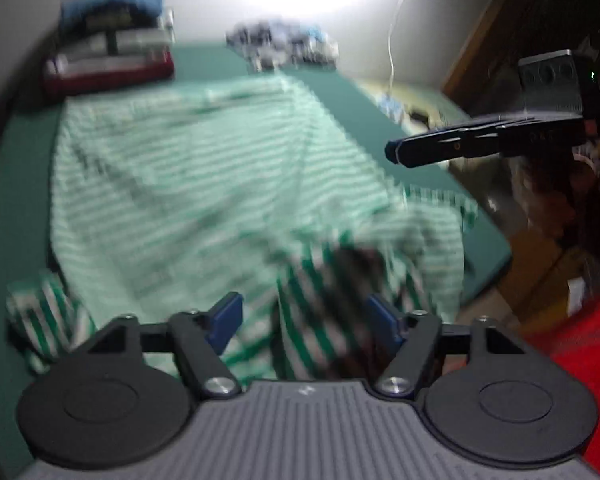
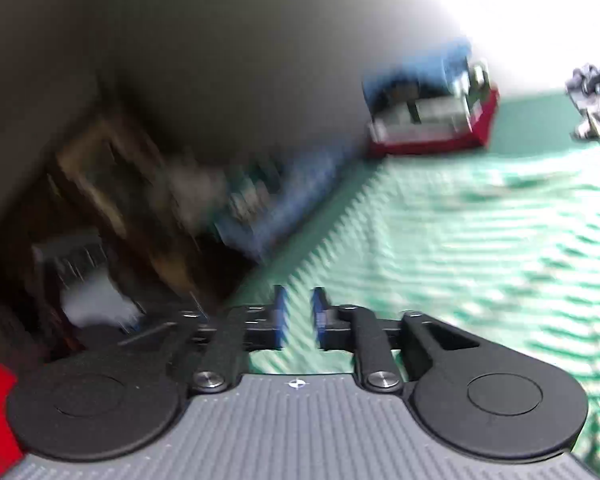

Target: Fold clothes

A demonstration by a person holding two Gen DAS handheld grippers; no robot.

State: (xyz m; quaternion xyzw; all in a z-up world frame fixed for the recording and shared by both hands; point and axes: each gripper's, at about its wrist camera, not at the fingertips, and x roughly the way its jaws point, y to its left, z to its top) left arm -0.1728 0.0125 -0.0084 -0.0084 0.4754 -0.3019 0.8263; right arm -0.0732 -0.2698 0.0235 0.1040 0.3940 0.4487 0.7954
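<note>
A green-and-white striped garment [image 1: 204, 168] lies spread over the green table [image 1: 8, 200]. Its near part is folded over, showing darker stripes [image 1: 324, 300]. My left gripper [image 1: 304, 320] hovers over that folded edge with its blue pads wide apart and nothing pinched between them. My right gripper [image 1: 392, 152] shows side-on above the table's right edge, with no cloth hanging from it. In the right wrist view, my right gripper [image 2: 300, 316] has a narrow gap between its pads, and the striped garment [image 2: 480, 240] lies below, untouched. Both views are blurred.
A stack of folded clothes [image 1: 108, 56] [image 2: 432, 116] sits at the table's far left corner. A crumpled black-and-white garment [image 1: 280, 46] [image 2: 596, 96] lies at the far edge. Dark wooden furniture [image 1: 520, 40] stands to the right, and a red fabric [image 1: 580, 340] is near me.
</note>
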